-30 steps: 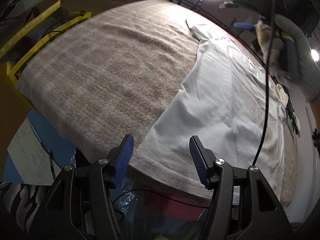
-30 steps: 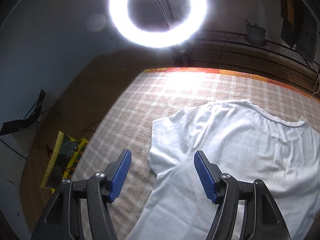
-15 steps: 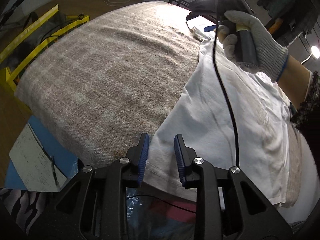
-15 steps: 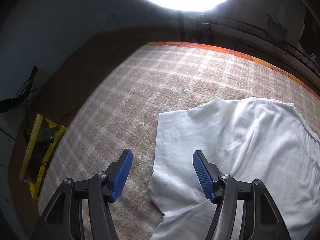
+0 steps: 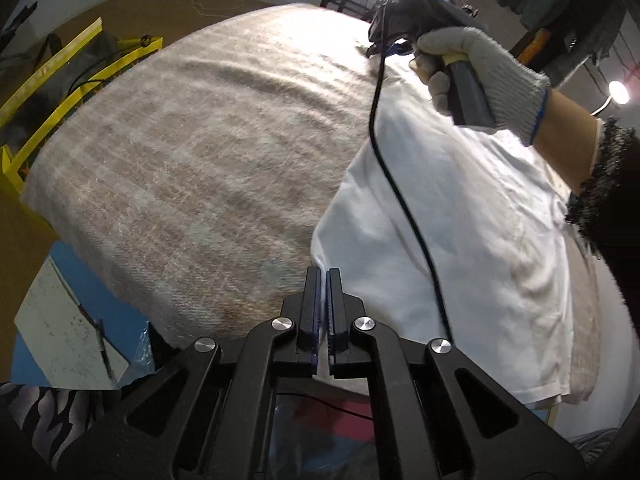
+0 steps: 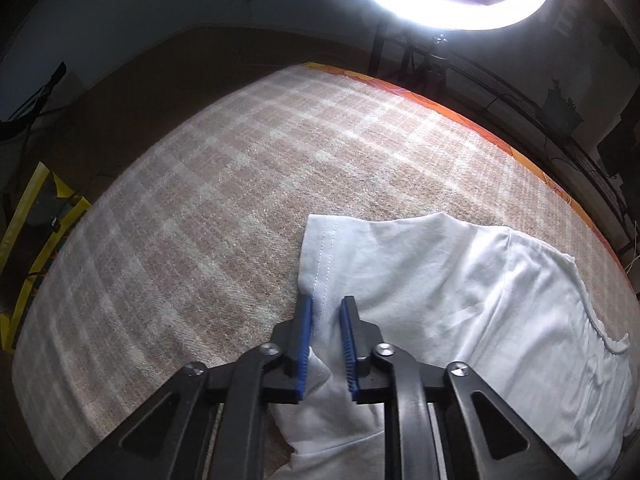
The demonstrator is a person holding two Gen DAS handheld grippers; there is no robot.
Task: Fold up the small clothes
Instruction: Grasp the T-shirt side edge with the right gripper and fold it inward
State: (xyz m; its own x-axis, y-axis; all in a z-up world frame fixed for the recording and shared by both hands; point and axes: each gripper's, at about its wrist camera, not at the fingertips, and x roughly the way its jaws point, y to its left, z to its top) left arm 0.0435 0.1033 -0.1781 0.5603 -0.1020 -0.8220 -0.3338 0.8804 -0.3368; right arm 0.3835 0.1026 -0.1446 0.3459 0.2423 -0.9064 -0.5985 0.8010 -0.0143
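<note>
1. Left gripper [image 5: 322, 276] went from wide open to clamped on the white shirt [image 5: 460, 220] hem corner.
2. Right gripper [image 6: 325, 312] dropped lower, now pinching the sleeve [image 6: 320, 256] hem.
3. Gloved hand [image 5: 476, 68] entered left view.

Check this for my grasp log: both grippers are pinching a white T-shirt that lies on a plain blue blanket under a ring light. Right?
Not quite. The blanket is beige plaid, not plain blue, as the right wrist view shows. The rest stands: the left gripper pinches the white T-shirt at its hem corner, the right gripper pinches a sleeve, and the ring light glows overhead.
</note>
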